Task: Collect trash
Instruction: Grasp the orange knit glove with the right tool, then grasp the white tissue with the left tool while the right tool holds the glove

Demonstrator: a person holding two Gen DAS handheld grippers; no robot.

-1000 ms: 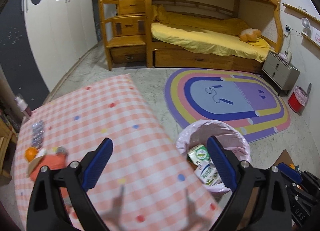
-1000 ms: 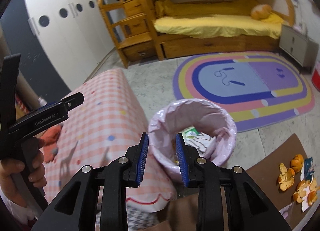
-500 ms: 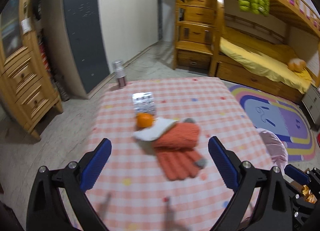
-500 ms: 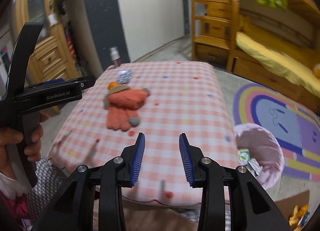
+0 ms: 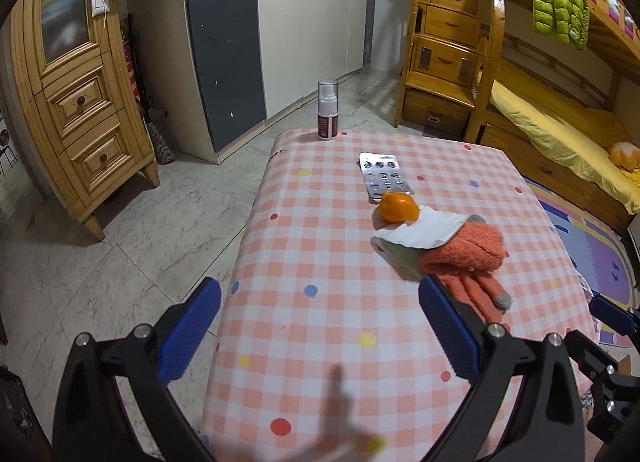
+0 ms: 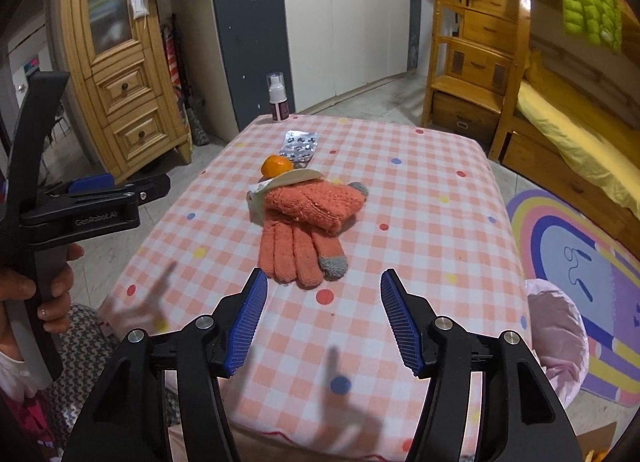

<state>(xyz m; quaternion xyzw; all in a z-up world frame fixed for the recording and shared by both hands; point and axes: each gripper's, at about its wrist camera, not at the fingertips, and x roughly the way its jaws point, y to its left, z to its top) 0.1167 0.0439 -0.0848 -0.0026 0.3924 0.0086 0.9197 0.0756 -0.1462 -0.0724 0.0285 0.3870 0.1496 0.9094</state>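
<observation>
Both grippers turned from the pink bin (image 6: pixel 556 326) to the table (image 6: pixel 420 197); the right gripper (image 6: pixel 324 320) is opening, empty; the left gripper (image 5: pixel 320 332), wide and empty, reads "GenRobot.AI".

Pink-checked tablecloth (image 6: pixel 420 201), orange gloves (image 6: pixel 308 221), silver blister pack (image 6: pixel 300 145).

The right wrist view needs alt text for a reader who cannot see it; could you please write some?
The right tool, jaws opening and empty, points at a checked table holding orange gloves, an orange, a blister pack and a spray bottle. A pink-lined bin stands right.
</observation>
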